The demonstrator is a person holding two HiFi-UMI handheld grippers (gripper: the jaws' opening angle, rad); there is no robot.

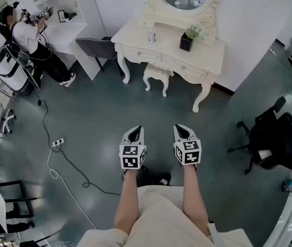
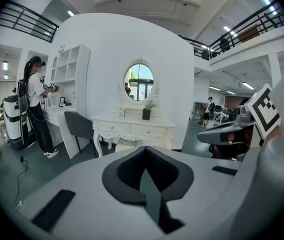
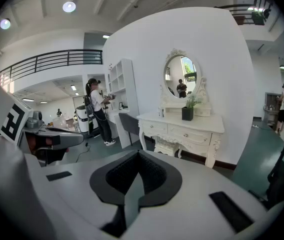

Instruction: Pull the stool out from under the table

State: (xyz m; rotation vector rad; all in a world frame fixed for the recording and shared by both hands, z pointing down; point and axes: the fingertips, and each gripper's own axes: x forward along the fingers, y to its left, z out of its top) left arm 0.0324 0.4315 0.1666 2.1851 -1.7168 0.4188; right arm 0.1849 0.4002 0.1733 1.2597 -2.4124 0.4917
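A cream stool (image 1: 157,76) with carved legs stands tucked under the white dressing table (image 1: 207,56) at the far wall; it also shows small in the left gripper view (image 2: 128,144) and the right gripper view (image 3: 166,146). My left gripper (image 1: 135,131) and right gripper (image 1: 181,129) hang side by side over the grey floor, well short of the table. Both are shut with nothing between the jaws. The left gripper (image 2: 143,151) and the right gripper (image 3: 138,156) point toward the table.
A grey chair (image 1: 97,48) stands left of the table by a white shelf unit (image 1: 58,4). A person (image 1: 33,45) stands at far left. A cable and power strip (image 1: 57,143) lie on the floor. A black office chair (image 1: 274,138) is at right.
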